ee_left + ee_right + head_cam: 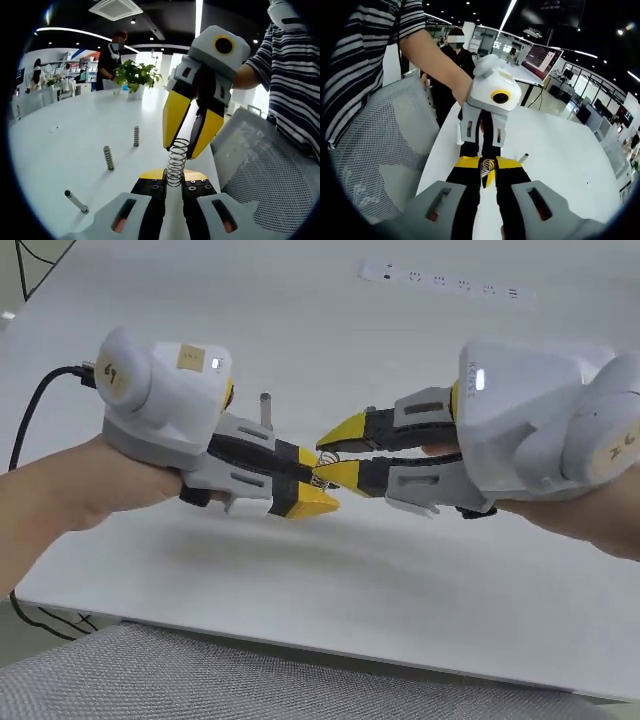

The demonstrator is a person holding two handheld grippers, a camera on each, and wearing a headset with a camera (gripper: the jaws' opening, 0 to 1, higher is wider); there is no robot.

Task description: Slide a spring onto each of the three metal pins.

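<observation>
A small steel spring [176, 162] is clamped by its lower end in my left gripper [174, 177], which is shut on it. My right gripper [183, 150] faces it tip to tip, its yellow jaws spread around the spring's free end. In the head view both grippers meet above the white table, left gripper [315, 482] and right gripper [325, 460]. On the table stand two pins wearing springs [136, 136] [108, 157] and one bare metal pin [76, 201]. In the right gripper view the spring [488, 168] sits between my own jaws.
A white power strip [440, 282] lies at the table's far edge and a black cable [30, 415] trails off the left side. A grey mesh chair [260, 170] stands close to the near edge. A potted plant [136, 75] and people are farther off.
</observation>
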